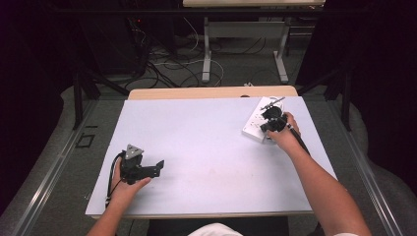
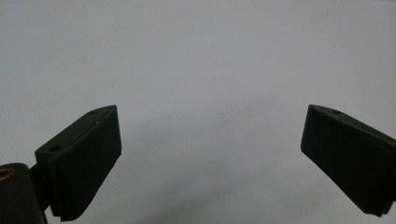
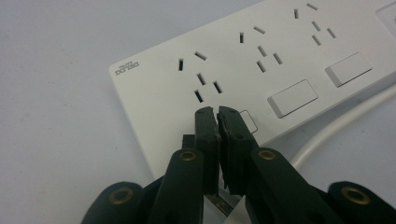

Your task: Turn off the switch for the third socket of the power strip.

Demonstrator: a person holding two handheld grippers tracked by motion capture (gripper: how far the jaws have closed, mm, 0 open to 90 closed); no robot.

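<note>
A white power strip (image 3: 233, 46) lies on the white table top (image 1: 206, 147) at the far right, with three socket groups and a row of rocker switches (image 3: 292, 98). My right gripper (image 3: 217, 114) is shut, its jaws pressed together with nothing between them. Its tips rest over the nearest switch (image 3: 250, 123) at the strip's end; I cannot tell whether they touch it. In the high view the right gripper (image 1: 271, 122) sits over the strip (image 1: 253, 125). My left gripper (image 1: 158, 167) hovers low near the front left, open (image 2: 210, 154) and with nothing in it.
The strip's white cable (image 3: 336, 126) runs along its near side. A small dark and grey object (image 1: 273, 102) lies at the strip's far end. Beyond the table's wooden back edge (image 1: 211, 92) are floor cables and another table's legs (image 1: 206, 54).
</note>
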